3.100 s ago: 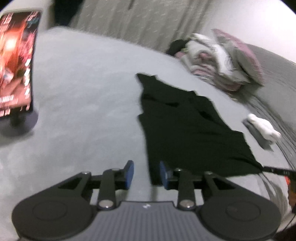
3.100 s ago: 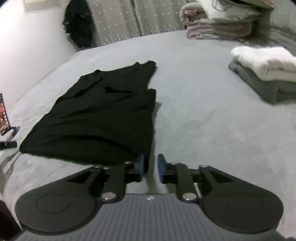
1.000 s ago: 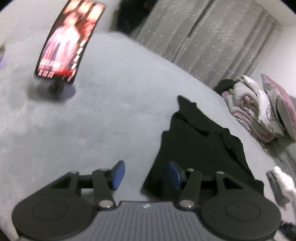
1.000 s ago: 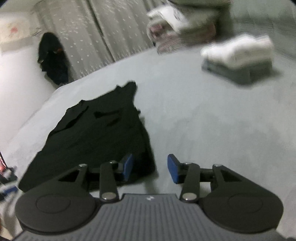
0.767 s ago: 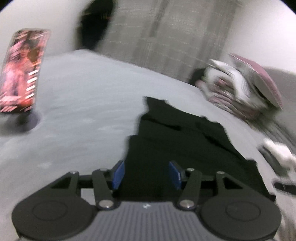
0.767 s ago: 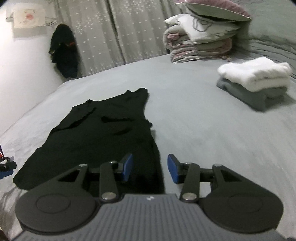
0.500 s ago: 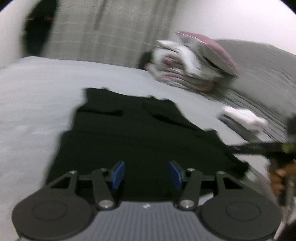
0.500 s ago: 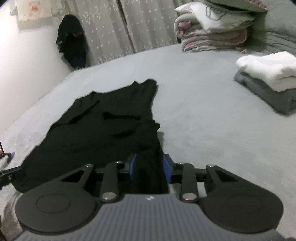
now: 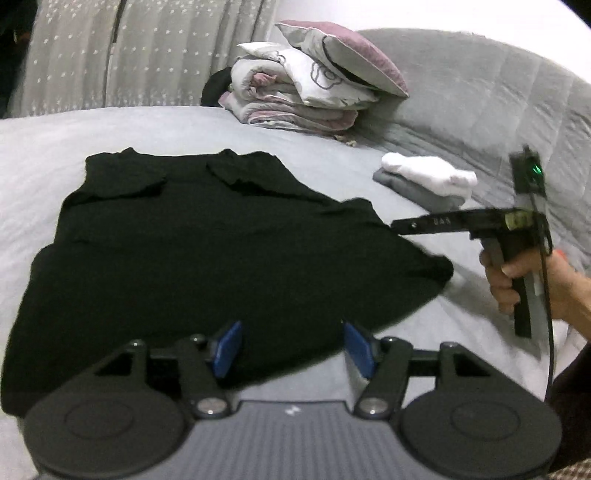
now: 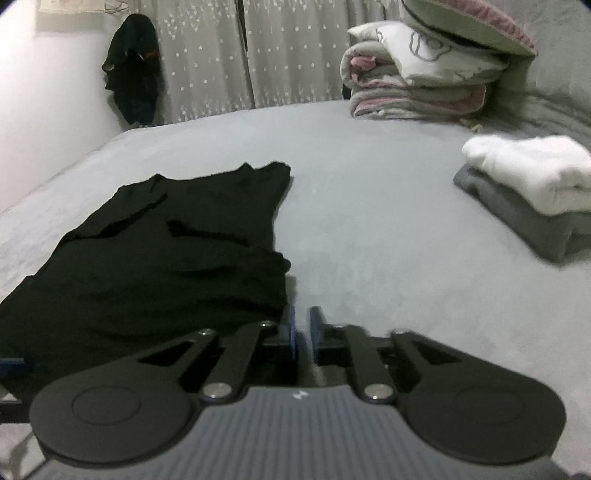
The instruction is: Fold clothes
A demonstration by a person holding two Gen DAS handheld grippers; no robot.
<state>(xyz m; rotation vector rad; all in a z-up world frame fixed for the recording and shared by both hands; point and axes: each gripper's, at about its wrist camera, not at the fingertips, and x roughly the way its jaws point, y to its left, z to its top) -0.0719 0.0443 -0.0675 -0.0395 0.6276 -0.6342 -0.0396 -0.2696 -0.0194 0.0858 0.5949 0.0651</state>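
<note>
Pointing down at the near hem of the one black garment (image 9: 207,254) spread on the bed (image 10: 369,229), the left tool (image 9: 291,347) is opening, fabric between its pads ungripped. The right tool (image 10: 302,328) is closing at the hem corner; grip unclear. Two folded clothes (image 10: 532,192) lie stacked.

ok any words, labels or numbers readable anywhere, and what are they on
Pale marks on the arm of the right hand-held gripper, seen from the left wrist: too blurred to read.
Small white logo on each camera housing: a mark, no letters.
Paper on the wall: cut off, unreadable.
Nothing on the black garment.
</note>
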